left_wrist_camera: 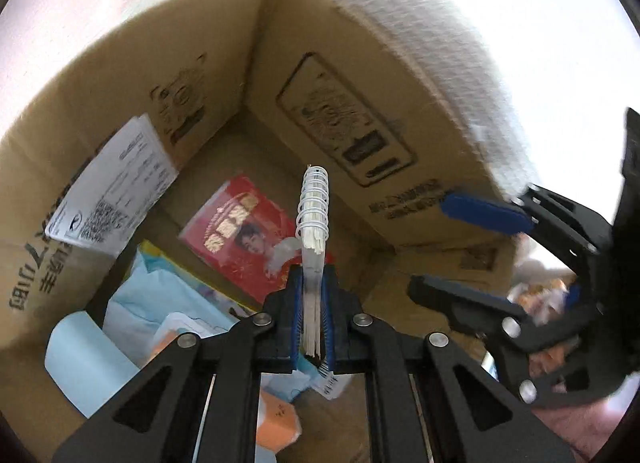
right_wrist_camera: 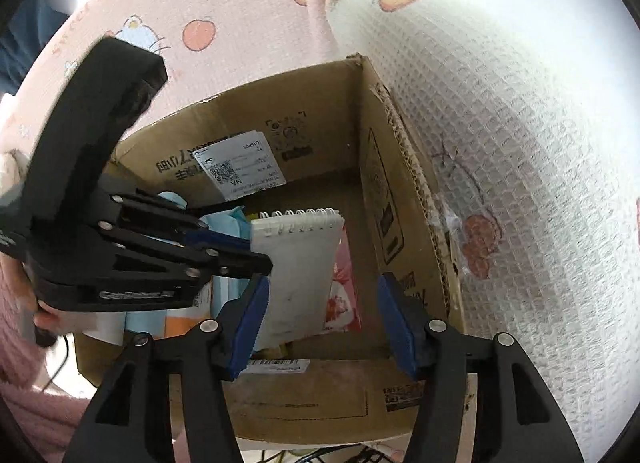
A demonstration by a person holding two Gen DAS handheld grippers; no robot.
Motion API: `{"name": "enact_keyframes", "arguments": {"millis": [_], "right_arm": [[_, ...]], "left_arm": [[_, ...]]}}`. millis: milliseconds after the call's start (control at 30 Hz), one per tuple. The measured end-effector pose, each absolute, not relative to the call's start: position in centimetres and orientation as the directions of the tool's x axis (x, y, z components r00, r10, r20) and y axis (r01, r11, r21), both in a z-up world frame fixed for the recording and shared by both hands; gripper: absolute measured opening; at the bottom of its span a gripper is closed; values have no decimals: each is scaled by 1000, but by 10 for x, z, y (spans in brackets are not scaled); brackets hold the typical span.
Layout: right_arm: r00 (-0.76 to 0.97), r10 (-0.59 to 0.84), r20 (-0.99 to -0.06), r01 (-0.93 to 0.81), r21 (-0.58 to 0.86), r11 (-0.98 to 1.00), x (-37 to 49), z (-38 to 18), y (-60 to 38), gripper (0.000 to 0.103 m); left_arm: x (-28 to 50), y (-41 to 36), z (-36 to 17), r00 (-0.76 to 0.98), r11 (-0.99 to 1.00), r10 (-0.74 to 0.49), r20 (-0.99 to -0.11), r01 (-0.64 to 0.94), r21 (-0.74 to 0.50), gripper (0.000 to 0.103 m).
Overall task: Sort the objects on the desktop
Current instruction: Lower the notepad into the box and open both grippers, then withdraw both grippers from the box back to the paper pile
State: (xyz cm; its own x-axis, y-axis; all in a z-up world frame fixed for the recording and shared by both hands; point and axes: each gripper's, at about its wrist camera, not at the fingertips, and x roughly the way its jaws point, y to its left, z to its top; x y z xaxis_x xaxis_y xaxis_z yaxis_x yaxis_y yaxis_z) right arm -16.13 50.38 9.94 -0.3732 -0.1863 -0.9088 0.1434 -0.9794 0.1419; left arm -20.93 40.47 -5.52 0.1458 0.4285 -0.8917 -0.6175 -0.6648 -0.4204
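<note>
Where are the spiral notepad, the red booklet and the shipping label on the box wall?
spiral notepad (right_wrist_camera: 298,259), right wrist view, on its blank white cover.
red booklet (left_wrist_camera: 240,231), left wrist view, on its printed red cover in the box.
shipping label (right_wrist_camera: 236,169), right wrist view, on the white sticker near its QR code.

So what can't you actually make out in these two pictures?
- Box floor: mostly covered in both views by papers and the spiral notepad held in the left gripper.
- Shipping label text: too small and blurred.
- Red card: lower corner hidden behind the gripper, left view.
- Right gripper: open; what lies below is cut off.
</note>
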Motion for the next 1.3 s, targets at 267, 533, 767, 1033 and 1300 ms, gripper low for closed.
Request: {"name": "enact_keyframes", "arguments": {"millis": [267,533,767,1033,1300], "right_arm": [[-315,-160,-935,163,112,-980,-168,82,490,54],[-311,-148,-939,185,93,-978,-175,84,480,54],[-302,-137,-943,168,88,-982,-176,82,484,54],[-281,-137,-950,179,89,-980,-173,79,477,54],[-296,-122,-947,178,71,-981,-169,88,465,54]], "left_arm": [[-206,405,-64,129,-721,369,-921,-586,-371,10],[-218,403,-87,101,-811,219,-970,-535,-239,21],[-222,399,-80,94,-822,225,-970,-516,-241,21],[-204,387,-58,66,-804,305,-950,-517,-294,47],[-202,374,-36,-17,-805,337,-941,-524,-279,53]]}}
